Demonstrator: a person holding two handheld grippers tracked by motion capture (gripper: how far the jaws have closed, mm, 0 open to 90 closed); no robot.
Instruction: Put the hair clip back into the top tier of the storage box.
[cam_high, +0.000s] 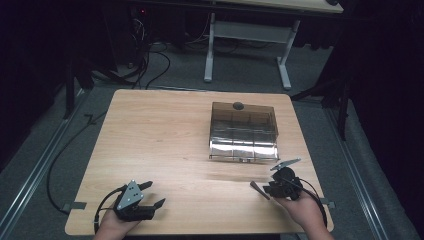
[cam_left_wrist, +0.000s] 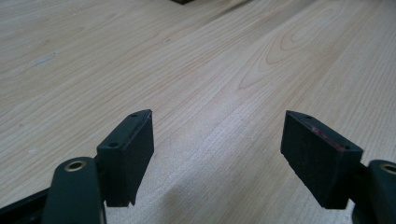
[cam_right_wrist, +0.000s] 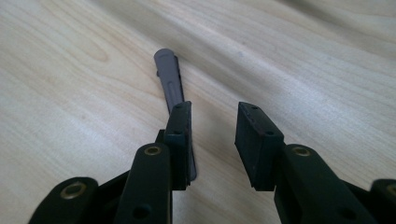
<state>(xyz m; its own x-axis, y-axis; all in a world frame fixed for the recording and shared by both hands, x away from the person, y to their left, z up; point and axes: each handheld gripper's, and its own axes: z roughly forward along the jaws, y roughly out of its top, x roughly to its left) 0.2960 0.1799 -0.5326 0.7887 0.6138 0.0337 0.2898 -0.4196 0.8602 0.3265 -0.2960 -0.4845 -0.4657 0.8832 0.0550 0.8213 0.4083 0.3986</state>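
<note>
Stick (cam_right_wrist: 169, 81): dark, flat, lying on table (cam_high: 165, 140) at near right, just beside right gripper (cam_right_wrist: 212, 126), outside its left jaw. Right jaws narrowly parted, empty. Left gripper (cam_left_wrist: 217, 149) wide, empty. Step: approach, judged. Next: straddle stick, then close.
</note>
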